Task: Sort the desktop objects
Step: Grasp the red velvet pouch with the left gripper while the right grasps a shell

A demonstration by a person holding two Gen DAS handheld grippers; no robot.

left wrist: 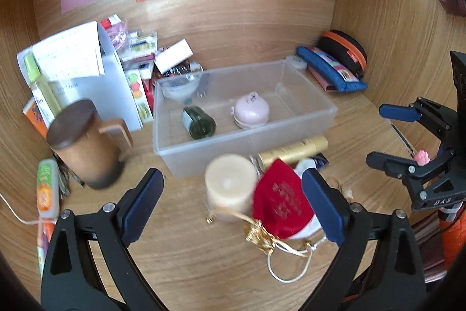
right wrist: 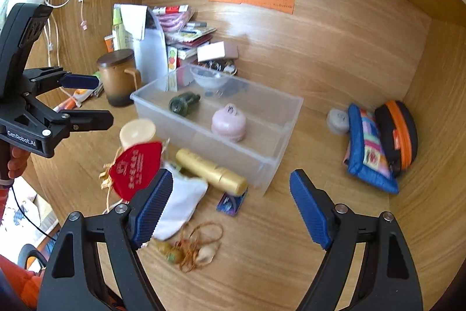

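Clear plastic bin [left wrist: 305,118] on the wooden table [left wrist: 204,267] holds a pink macaron-shaped case [left wrist: 252,111]. Left tool [left wrist: 233,209] and right tool [right wrist: 230,209] both gape, empty.

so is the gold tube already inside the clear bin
No, the gold tube lies on the desk just outside the clear bin.

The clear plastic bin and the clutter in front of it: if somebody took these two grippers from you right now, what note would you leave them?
Left gripper: open, holding nothing, pointed at the cream candle and red pouch.
Right gripper: open, holding nothing, over bare desk in front of the bin.
Done: clear plastic bin already holds a dark green jar lying on its side, a pink round case and a small clear bowl.
Left on the desk in front of the bin: candle, red pouch, gold tube, white pouch, small blue packet, beaded cord charm.
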